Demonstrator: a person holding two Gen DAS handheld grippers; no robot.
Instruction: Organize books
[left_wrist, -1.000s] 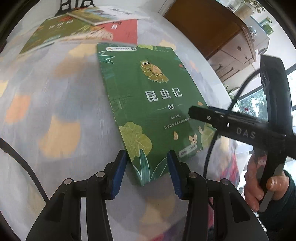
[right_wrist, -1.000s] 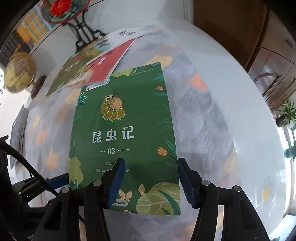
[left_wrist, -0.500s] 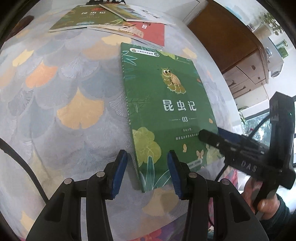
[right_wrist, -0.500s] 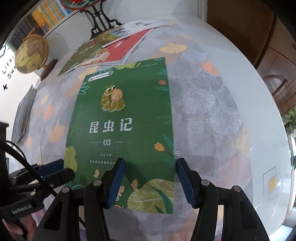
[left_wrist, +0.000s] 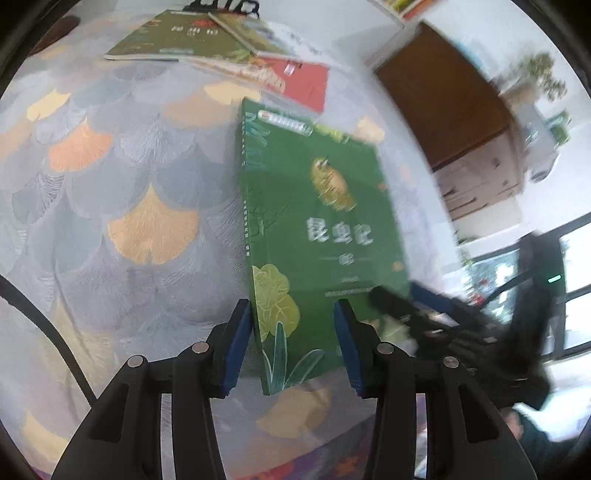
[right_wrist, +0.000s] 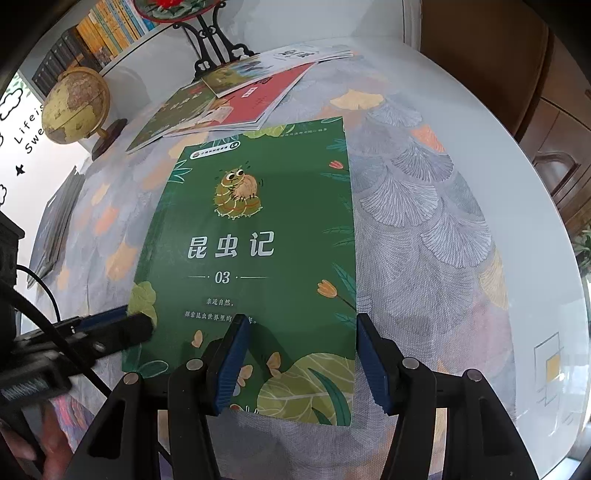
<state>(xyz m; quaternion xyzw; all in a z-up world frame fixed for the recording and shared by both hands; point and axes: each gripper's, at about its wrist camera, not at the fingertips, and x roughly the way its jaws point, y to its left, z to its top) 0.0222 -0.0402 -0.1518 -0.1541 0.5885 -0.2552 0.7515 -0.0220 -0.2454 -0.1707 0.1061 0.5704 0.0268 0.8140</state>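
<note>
1. Left wrist view: the left gripper (left_wrist: 291, 347) is standing open with its jaws on either side of the near left corner of the green book (left_wrist: 317, 236), not pinching it; the book is lying flat on the tablecloth (left_wrist: 122, 206); beyond the green book, the other books (left_wrist: 221, 48) are lying loose and overlapping, so the organizing is seeming barely begun; compared with one second ago, the view is rolling and the book looks more upright in the picture.

2. Right wrist view: the right gripper (right_wrist: 301, 360) is open above the near right corner of the green book (right_wrist: 255, 258), gripping nothing; the left gripper (right_wrist: 122, 328) is touching the book's left edge; compared with before, the book's place is looking unchanged.
</note>
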